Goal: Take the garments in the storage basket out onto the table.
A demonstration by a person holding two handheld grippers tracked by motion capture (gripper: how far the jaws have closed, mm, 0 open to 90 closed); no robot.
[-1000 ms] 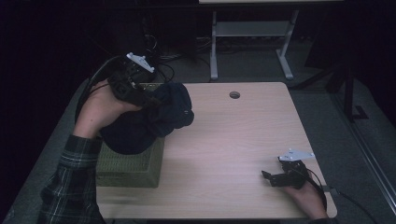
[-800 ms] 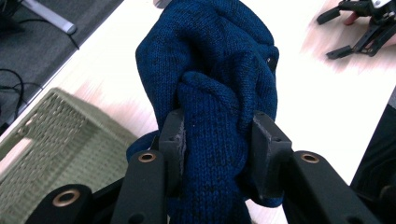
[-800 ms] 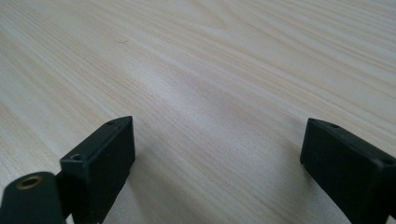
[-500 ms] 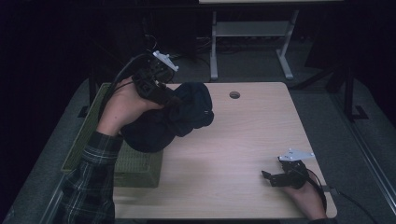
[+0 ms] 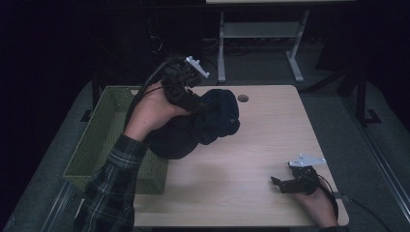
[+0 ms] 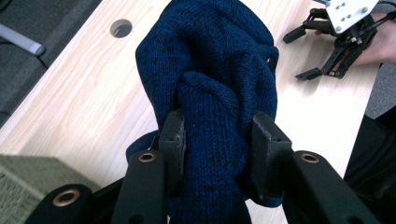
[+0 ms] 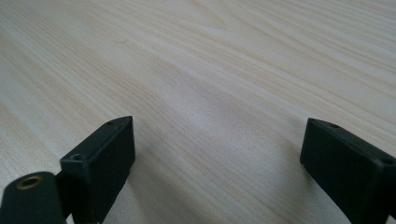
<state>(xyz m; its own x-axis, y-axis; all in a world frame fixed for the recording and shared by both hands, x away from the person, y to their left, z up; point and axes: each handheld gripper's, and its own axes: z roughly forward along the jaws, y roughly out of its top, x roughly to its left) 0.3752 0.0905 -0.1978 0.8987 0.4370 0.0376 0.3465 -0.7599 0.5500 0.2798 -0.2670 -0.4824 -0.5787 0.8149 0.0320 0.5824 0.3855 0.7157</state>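
The table [image 5: 261,145] was the biggest thing I had in front of me, pale wood with a round cable hole [image 5: 242,98] near its far edge. At its left end sat the green woven basket [image 5: 104,140], its near right corner partly hidden behind my load. That load was a dark blue knitted garment [image 5: 203,128], bunched into a loose bundle and held up off the wood, hanging above the table's left part and the basket's right rim.

My left gripper [image 5: 196,104] had it: in the left gripper view the two black pads were pressed into a thick fold of the knit [image 6: 219,93], one on each side, with cloth bulging above and below them. My right gripper [image 5: 285,183] rested on the table near the right front corner, well apart from the garment, its jaws spread wide with nothing but bare wood [image 7: 210,84] between them.

I judged the garment light, soft and floppy, with no stiffness to carry its own shape; it would sag and swing from whatever point I pinched. The knit looked grippy rather than slick. A thick gathered fold near the middle seemed the safest hold, since a thin edge could slide out.
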